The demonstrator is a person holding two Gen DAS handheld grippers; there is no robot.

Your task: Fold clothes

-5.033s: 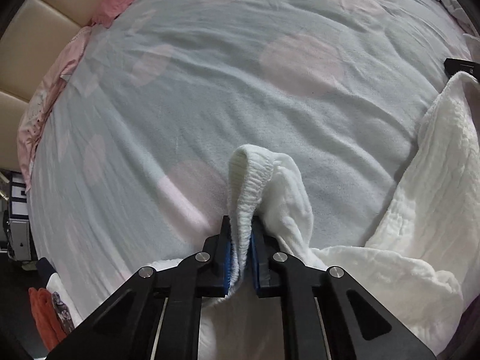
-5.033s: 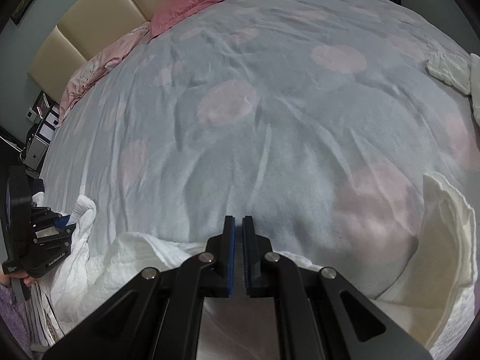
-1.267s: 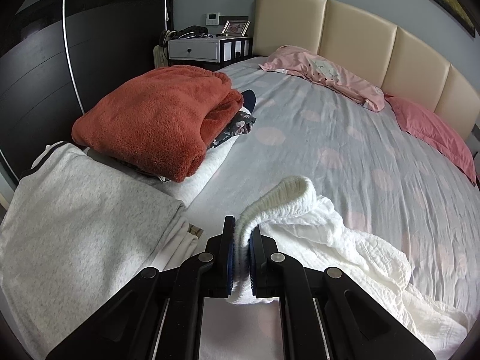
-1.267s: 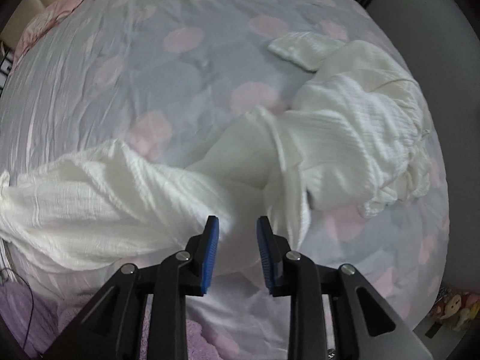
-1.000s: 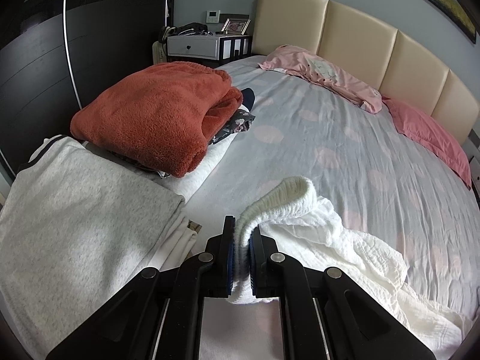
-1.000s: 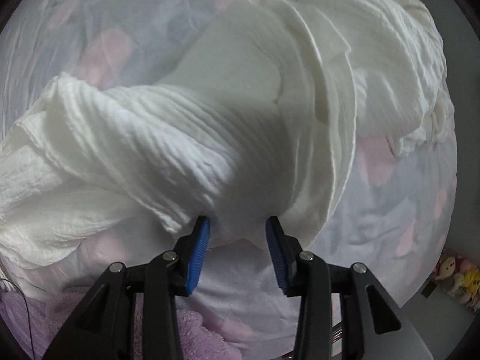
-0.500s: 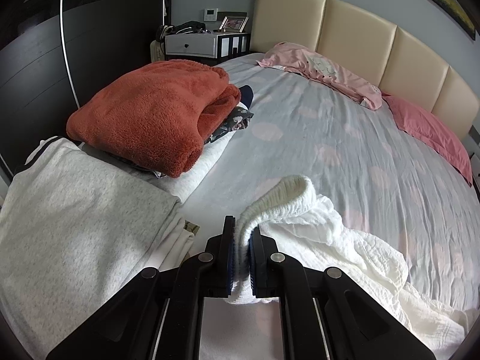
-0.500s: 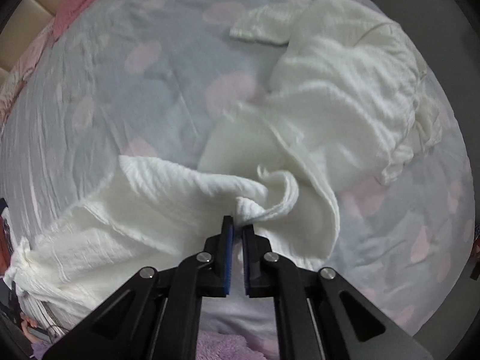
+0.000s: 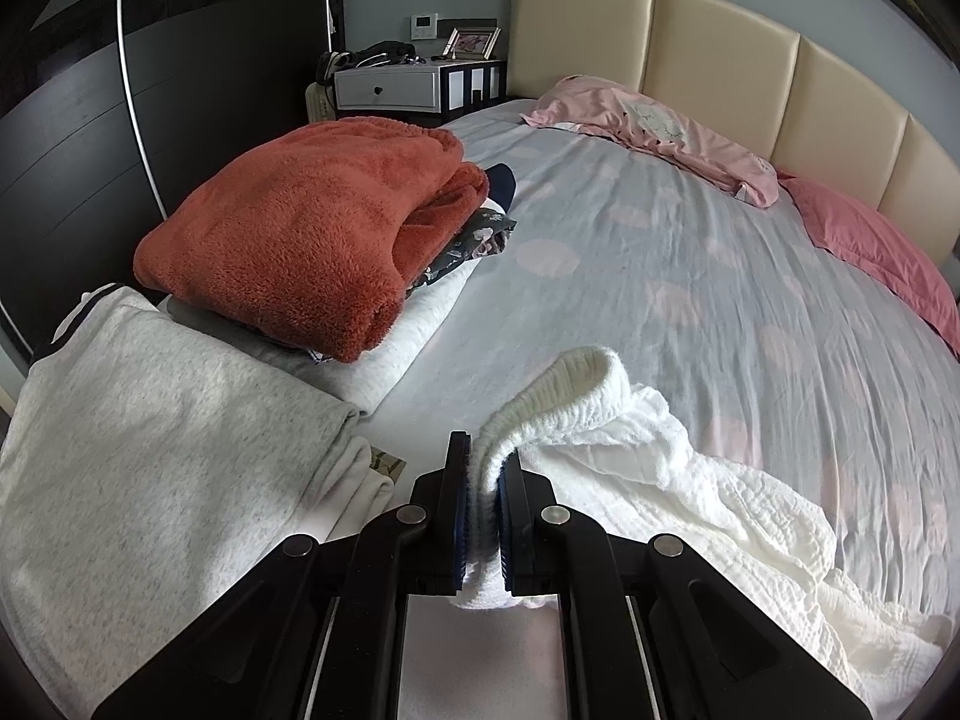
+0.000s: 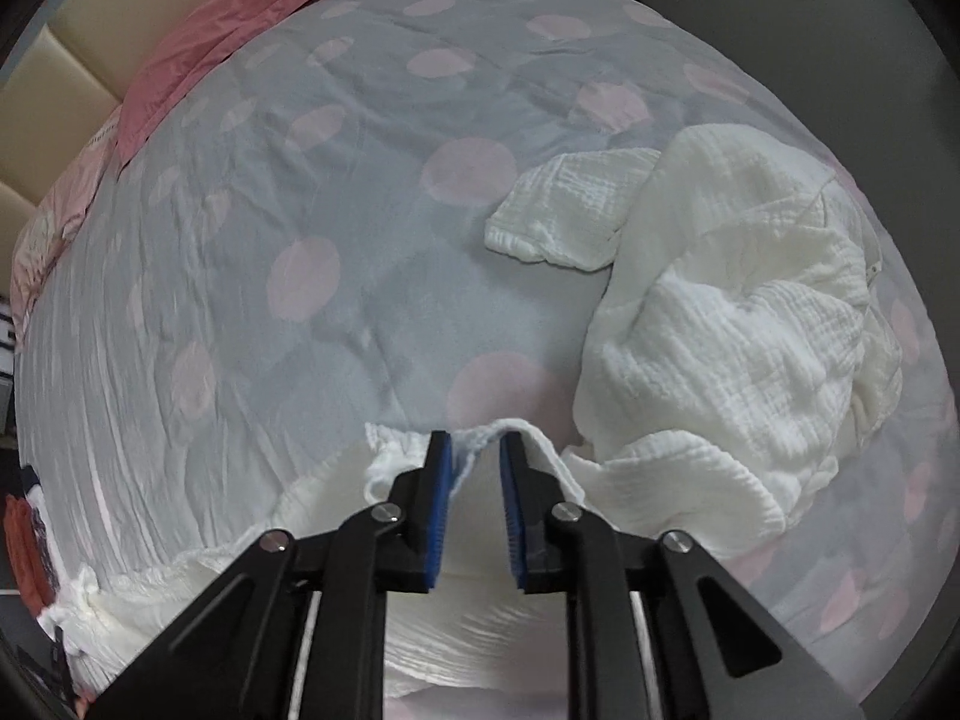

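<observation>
Folded piles (image 9: 288,240) sit on the bed (image 9: 690,276). The white garment (image 10: 732,360) lies crumpled: left tool (image 9: 486,474) pinches its elastic hem, right tool (image 10: 474,468) gapes

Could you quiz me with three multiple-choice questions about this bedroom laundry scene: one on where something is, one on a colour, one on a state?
1. Where does the fluffy rust-red fleece garment lie?
A. on a stack of folded clothes at the bed's edge
B. on the pink pillows
C. on the nightstand

2. What colour are the dots on the grey bedsheet?
A. green
B. pale pink
C. black

3. How do the two hand-held grippers stand?
A. both open
B. both shut
C. left shut on cloth, right open

Answers:
1. A: it tops other folded pieces beside the folded grey sweatshirt.
2. B: pale pink circles cover the sheet.
3. C: the left hand-held gripper pinches the crinkled white cotton garment; the right hand-held gripper shows a wide gap.
</observation>
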